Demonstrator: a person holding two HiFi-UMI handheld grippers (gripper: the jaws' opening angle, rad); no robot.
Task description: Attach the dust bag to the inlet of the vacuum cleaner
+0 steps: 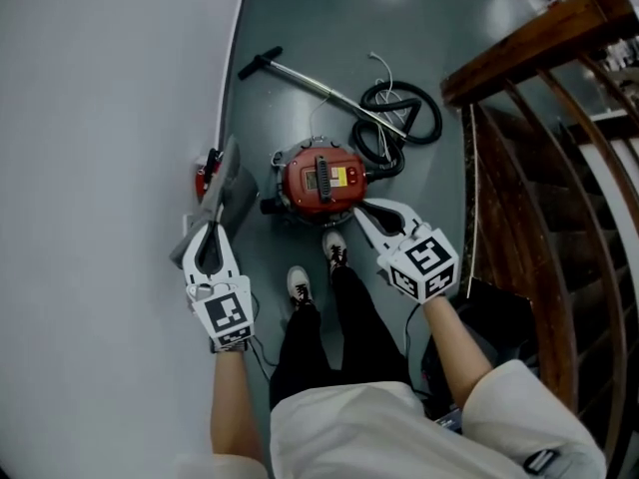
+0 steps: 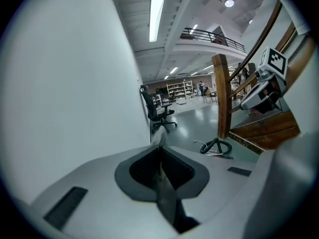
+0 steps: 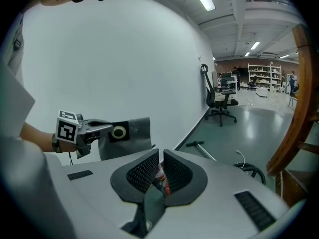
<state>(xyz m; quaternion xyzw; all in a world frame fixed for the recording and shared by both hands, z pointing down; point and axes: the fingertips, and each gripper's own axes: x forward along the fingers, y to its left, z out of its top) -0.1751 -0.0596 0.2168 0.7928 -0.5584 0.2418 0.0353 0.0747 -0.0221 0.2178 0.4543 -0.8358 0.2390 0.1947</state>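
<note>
Grey-green glossy floor (image 1: 300, 28), reflecting the ceiling light strips (image 2: 155, 16). A white curved wall (image 1: 100, 118) runs along the left and a dark wooden staircase (image 1: 539, 168) along the right. It is a big open hall: an office chair (image 3: 222, 103) by the wall, shelves (image 3: 264, 76) far back, a railed mezzanine (image 2: 214, 36) above.

The red vacuum cleaner (image 1: 319, 180) sits on the floor just ahead of the person's 2 shoes (image 1: 298, 285). Its black hose (image 1: 436, 118) is coiled behind it, and a metal wand (image 1: 310, 81) lies on the floor beyond.

The left gripper (image 1: 212, 226) is clamped on the grey dust bag (image 1: 228, 183). The bag is off the floor, left of the vacuum and close to the wall, not on the machine. The right gripper view shows the bag's dark collar card with 1 round hole. In the left gripper view the bag is only a thin edge between the pads.

The right gripper (image 1: 361, 211) has its jaws together with nothing in them. Its tip is at the vacuum's near right side; contact unclear.
</note>
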